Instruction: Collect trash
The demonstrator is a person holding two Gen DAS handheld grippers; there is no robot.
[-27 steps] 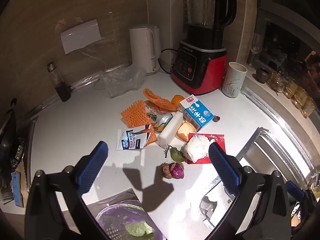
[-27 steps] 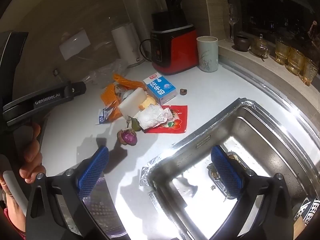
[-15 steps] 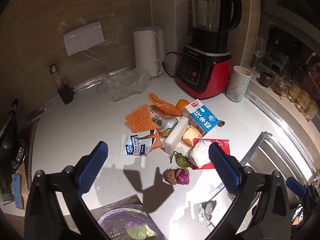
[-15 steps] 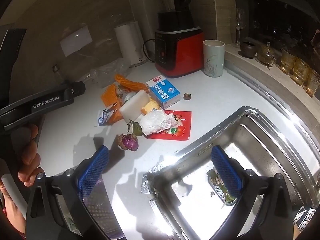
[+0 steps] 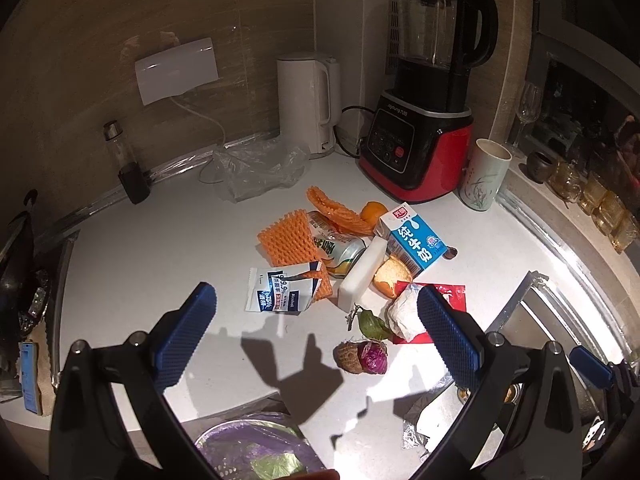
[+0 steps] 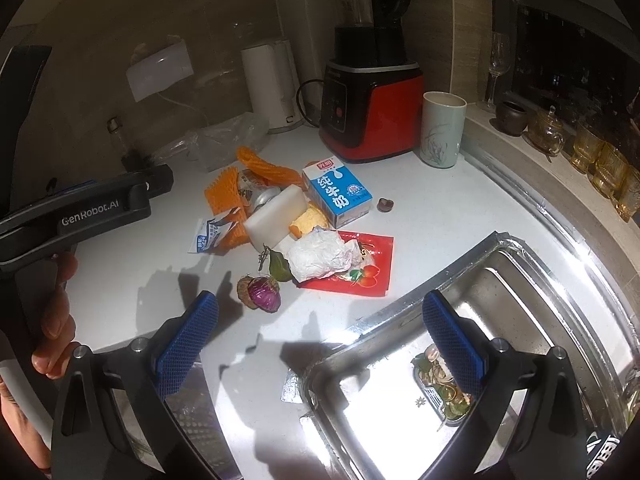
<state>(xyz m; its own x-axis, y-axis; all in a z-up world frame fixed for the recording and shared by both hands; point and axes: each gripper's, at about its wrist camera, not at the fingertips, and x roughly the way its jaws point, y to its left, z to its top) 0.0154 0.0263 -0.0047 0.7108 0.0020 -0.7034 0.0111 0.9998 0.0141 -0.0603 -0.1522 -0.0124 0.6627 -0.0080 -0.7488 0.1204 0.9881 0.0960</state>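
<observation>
While nothing has yet been picked up, the white counter (image 5: 160, 240) is seen from slightly farther back than a moment ago, so collection is judged not begun. Beside the sink (image 6: 520, 300), the trash is heaped mid-counter: milk carton (image 5: 414, 242), orange netting (image 5: 288, 238), crumpled paper (image 6: 320, 256), purple onion scrap (image 5: 370, 356). Left gripper (image 5: 316, 328) and right gripper (image 6: 320, 332) are held wide apart, empty, above the pile.
</observation>
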